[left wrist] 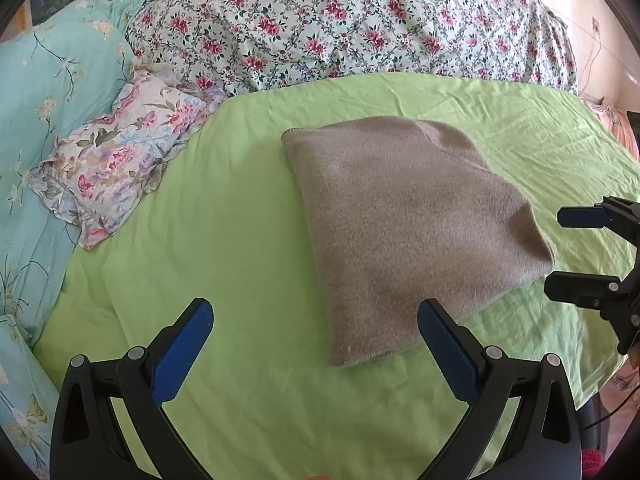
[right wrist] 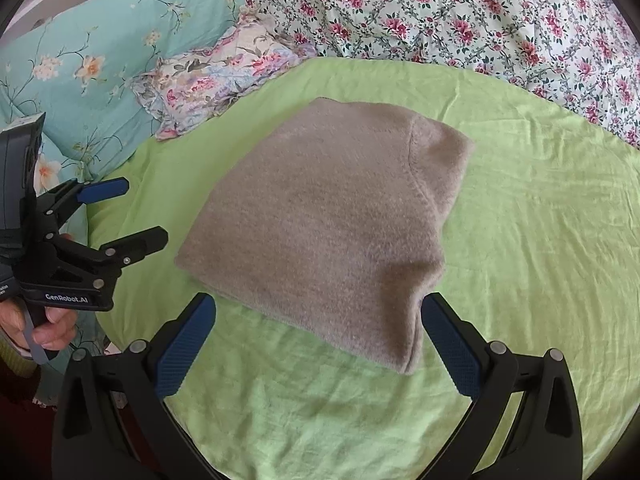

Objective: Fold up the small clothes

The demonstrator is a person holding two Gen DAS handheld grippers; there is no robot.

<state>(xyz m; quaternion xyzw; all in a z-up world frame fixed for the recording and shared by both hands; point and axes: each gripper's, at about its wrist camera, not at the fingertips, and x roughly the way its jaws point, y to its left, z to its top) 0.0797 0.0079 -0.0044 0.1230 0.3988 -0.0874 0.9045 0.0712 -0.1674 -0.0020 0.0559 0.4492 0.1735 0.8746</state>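
Left gripper (left wrist: 316,316): jaws spread wide, blue pads (left wrist: 182,350) facing inward, nothing between them. Right gripper (right wrist: 318,312): jaws likewise spread wide and empty. In the right wrist view, the left gripper appears at 9 o'clock, its handle gripped from below by a hand (right wrist: 48,326).

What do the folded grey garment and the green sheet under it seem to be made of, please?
The grey garment looks like a soft knit, perhaps wool or fleece: matte, fuzzy nap, thick rounded folds. The green sheet looks like thin woven cotton or a blend: smooth, matte, with fine sharp creases. Exact fibres cannot be told.
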